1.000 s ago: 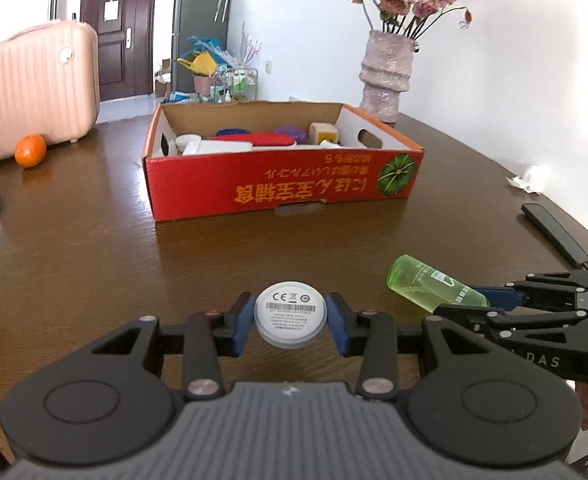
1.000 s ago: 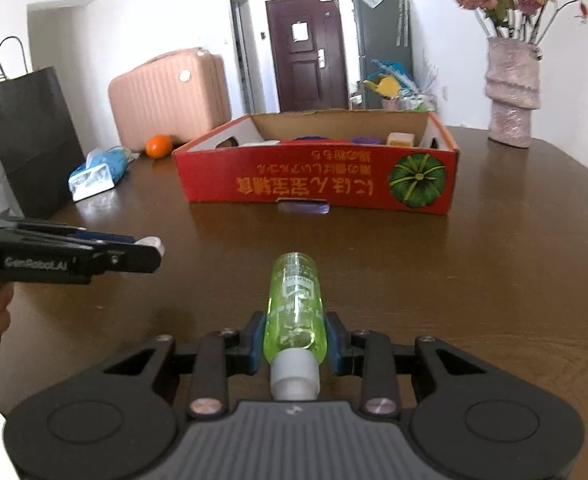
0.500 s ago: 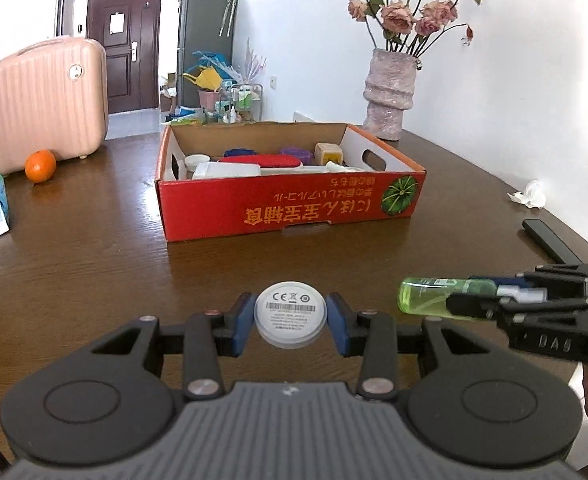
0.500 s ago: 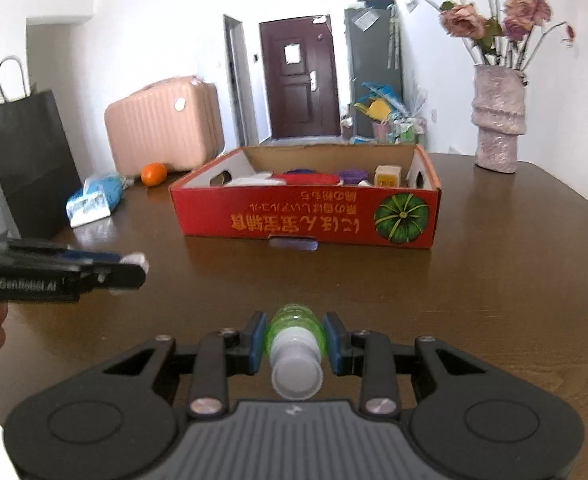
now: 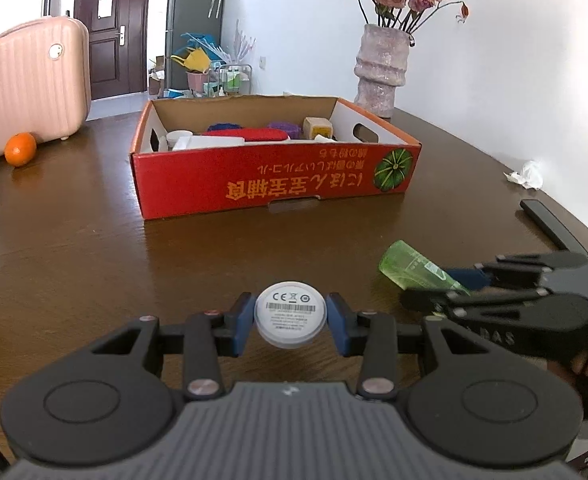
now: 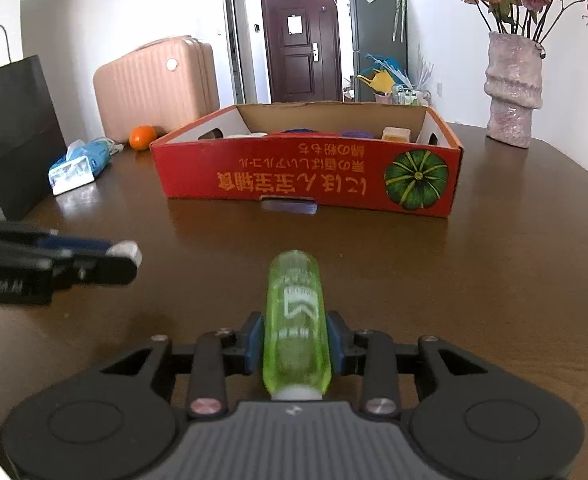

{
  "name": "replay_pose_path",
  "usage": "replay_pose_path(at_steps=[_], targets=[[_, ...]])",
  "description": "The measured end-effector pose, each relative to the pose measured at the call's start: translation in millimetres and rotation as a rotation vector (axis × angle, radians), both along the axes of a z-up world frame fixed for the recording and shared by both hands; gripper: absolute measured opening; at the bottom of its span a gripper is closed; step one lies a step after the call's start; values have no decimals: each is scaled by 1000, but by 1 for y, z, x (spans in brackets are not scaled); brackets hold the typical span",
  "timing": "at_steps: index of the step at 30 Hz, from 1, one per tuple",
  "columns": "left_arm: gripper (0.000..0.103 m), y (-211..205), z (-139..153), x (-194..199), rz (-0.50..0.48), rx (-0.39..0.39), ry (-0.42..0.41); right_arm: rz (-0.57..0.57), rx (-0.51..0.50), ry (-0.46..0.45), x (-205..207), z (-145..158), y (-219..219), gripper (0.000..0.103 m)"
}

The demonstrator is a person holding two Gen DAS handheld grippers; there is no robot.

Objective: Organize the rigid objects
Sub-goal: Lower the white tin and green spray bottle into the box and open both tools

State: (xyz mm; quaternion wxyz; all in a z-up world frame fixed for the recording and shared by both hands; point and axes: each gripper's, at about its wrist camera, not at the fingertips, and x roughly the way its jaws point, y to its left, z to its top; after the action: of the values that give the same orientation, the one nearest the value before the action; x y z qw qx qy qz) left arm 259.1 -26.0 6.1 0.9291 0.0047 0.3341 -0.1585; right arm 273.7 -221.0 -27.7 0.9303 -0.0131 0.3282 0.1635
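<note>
While the green bottle (image 6: pixel 297 320) sits lower centre w/ the right gripper (image 6: pixel 294 346) pads just easing apart around it, light slick plastic is judged; mid-body hold advised. A white puck (image 5: pixel 290 314) is clamped by the left gripper (image 5: pixel 290 326). Red box (image 6: pixel 305 184) ahead, path unobstructed; vase (image 6: pixel 513 92) upper right.

The cardboard box (image 5: pixel 278 184) sits on the table (image 5: pixel 74 264), ahead of both grippers. Inside it lie several small items, among them a block (image 5: pixel 317 127) near the right end. Behind the box to the right, the vase (image 5: pixel 379 68) stands on the table. To the left of the box lie the orange (image 5: pixel 20 149) and, behind it, the suitcase (image 5: pixel 26 80). The tissue pack (image 6: pixel 78 163) lies left of the box, nearer the table edge, with the paper bag (image 6: pixel 12 132) beside it. The bottle (image 6: pixel 297 320) lies between the box and the right gripper (image 6: pixel 295 346), right of the left gripper (image 5: pixel 290 318), which carries the round disc (image 5: pixel 290 314).
</note>
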Motion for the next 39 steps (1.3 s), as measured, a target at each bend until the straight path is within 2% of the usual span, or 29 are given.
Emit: replay_pose_path(at_steps=[8,13,15,18,22,24,27,30,33,35,37,39], targets=[[40,3,4,6,-14,-13,1,-34,18,-24,6,2,0,30],[40,5,28,37,-56,-59,-32,-35,29,-115,7,32,-11,30],[40,4,45,58,-90,-86,-63,-13,17,-157,19,52,-15,30],[40,-4,63,103,-105,-71,-87,27,-30,-205,53,78,-18,30],[40,-13,70,180,-61,-13,-70,35,-46,-166,130,95,-26,30],[40,-10,68,217,-15,28,-53,38,-75,-140,165,93,-25,30],[40,3,55,265,58,79,-10,43,-176,-94,213,79,-17,30],[40,13,41,297,118,159,6,54,-235,-33,250,58,-14,30],[41,21,28,311,103,156,67,42,-309,-10,268,42,-10,30],[41,20,23,313,89,167,80,48,-313,-10,271,35,-8,30],[52,23,24,313,80,147,86,45,-318,-9,273,32,-7,30],[54,27,28,313,84,136,83,36,-316,-18,274,33,-8,34]])
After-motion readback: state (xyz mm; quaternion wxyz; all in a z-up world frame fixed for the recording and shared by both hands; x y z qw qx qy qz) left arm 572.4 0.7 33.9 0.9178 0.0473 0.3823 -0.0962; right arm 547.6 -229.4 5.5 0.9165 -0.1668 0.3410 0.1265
